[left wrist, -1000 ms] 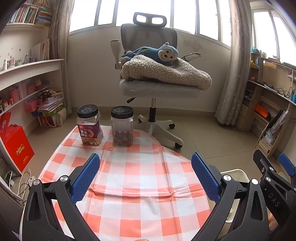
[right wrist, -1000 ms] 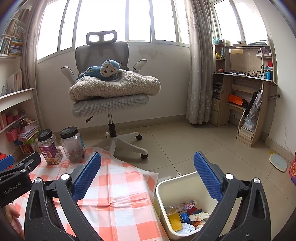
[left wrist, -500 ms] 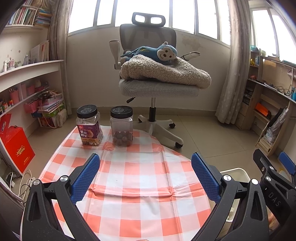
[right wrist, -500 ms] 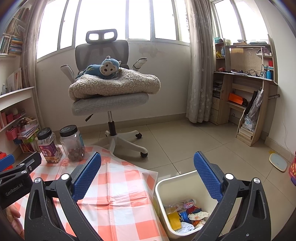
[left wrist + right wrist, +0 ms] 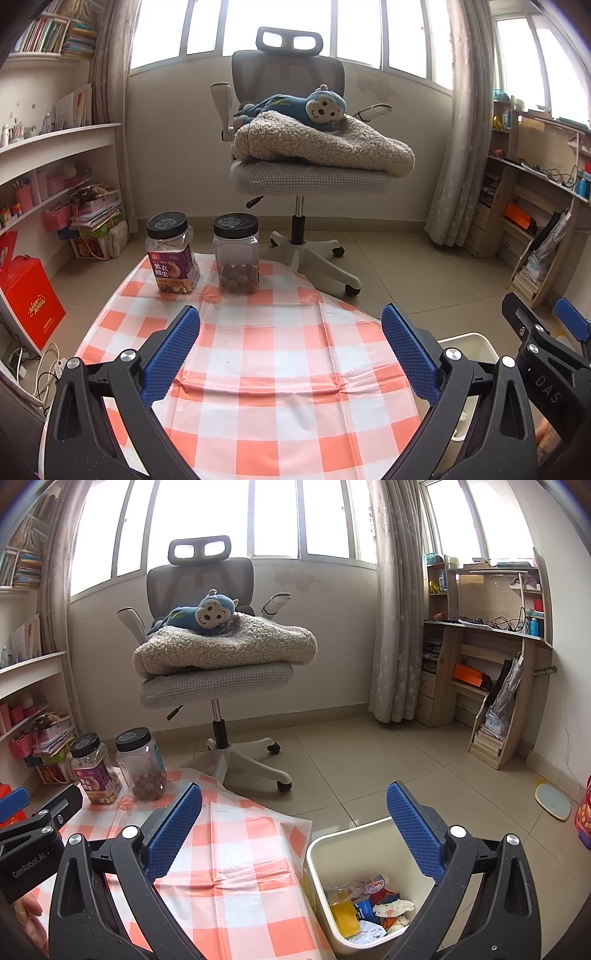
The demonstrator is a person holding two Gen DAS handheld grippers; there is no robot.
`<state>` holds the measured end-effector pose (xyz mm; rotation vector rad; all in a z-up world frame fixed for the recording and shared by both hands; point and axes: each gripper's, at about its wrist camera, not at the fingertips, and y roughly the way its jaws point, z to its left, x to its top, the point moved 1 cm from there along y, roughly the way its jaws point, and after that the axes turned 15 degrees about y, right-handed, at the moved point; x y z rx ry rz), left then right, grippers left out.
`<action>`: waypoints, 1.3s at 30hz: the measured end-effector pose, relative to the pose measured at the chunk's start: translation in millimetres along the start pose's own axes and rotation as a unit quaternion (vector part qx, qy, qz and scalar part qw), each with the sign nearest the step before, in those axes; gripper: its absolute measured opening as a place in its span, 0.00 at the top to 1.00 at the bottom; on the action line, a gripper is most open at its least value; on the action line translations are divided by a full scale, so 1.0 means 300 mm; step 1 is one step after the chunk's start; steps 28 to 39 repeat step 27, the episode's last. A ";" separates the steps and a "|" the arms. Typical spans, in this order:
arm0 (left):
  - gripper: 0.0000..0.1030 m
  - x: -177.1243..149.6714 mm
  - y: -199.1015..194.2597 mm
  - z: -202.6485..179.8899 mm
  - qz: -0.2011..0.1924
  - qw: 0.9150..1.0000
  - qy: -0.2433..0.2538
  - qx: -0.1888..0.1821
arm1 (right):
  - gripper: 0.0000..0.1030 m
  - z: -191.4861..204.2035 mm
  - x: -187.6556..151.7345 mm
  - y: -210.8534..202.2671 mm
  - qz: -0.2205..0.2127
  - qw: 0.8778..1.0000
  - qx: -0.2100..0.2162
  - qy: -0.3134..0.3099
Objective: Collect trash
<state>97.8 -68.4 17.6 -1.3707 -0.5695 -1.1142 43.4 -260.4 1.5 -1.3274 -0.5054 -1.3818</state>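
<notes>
A cream waste bin [image 5: 373, 832] stands on the floor at the right of the table, with several wrappers and crumpled papers [image 5: 369, 904] inside. Its rim also shows in the left wrist view [image 5: 469, 341]. My left gripper [image 5: 291, 350] is open and empty above the orange-and-white checked tablecloth [image 5: 266, 373]. My right gripper [image 5: 293, 830] is open and empty, above the table's right edge and the bin. No loose trash shows on the cloth.
Two black-lidded jars, one labelled [image 5: 171, 254] and one with brown balls [image 5: 237, 256], stand at the cloth's far edge. A grey office chair [image 5: 295, 173] with a blanket and a blue monkey toy is behind. Shelves line both walls.
Both views have shifted very slightly; the grippers stay open and empty over the same spots.
</notes>
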 end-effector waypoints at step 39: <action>0.08 -0.004 -0.005 0.005 -0.004 1.000 -0.010 -0.007 | 0.07 -0.008 0.008 0.003 0.002 1.000 0.000 0.000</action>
